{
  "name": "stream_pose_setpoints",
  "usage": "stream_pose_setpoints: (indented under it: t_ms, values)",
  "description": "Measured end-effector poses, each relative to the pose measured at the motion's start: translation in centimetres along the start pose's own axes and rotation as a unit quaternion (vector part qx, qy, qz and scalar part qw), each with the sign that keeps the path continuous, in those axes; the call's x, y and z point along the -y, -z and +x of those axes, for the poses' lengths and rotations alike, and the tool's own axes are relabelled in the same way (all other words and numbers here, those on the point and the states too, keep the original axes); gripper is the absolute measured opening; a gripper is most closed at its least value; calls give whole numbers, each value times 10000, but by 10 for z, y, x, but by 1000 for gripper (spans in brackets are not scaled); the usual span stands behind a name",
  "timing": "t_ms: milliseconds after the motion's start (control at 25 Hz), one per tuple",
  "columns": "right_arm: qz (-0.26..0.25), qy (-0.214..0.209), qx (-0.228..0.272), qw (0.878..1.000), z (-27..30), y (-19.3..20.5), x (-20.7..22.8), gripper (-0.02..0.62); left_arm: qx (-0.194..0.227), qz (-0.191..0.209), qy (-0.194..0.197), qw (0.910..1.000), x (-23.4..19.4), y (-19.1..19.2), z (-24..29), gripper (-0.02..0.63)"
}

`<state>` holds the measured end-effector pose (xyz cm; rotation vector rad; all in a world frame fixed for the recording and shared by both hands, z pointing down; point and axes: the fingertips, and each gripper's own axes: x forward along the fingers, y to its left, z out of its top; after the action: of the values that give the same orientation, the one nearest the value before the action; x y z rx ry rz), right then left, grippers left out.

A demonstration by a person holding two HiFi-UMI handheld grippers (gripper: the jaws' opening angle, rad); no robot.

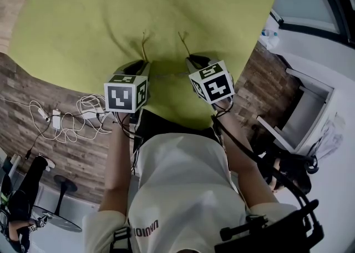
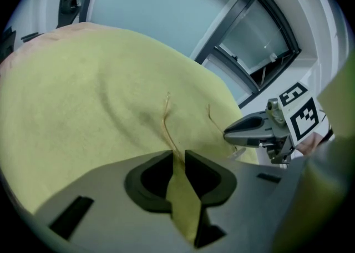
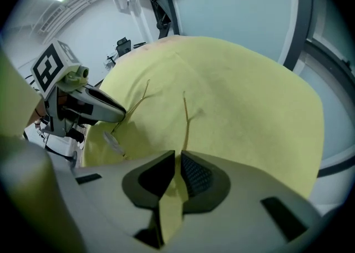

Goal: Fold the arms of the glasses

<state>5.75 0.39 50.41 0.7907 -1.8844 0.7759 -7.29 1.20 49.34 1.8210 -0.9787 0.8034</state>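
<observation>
Closest in: white shirt (image 1: 183, 191). Beyond, wide yellow-green cloth (image 1: 111, 19), bearing the glasses (image 3: 113, 143), arms unfolded and pointing away. Left gripper (image 2: 177, 155) half closed around one wire arm (image 2: 165, 121), gap showing. Right gripper (image 3: 177, 155) narrowed to a slit around the other arm (image 3: 186, 114), not visibly pinching. Likely light, springy, easily bent: best taken near the hinge, gently.
</observation>
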Motion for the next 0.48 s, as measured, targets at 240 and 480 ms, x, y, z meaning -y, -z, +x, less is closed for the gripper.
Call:
stream_pose_setpoints:
  t_ms: [240,480]
  values:
    - [-540,-110,-61,9985,1,-7,-10,41,-40,85,-96,9999,1,-1,-1,57]
    - [-1118,-355,-157,9930,-1,-7,-22,40,-28,21,-56,10000,0,1,-1,46]
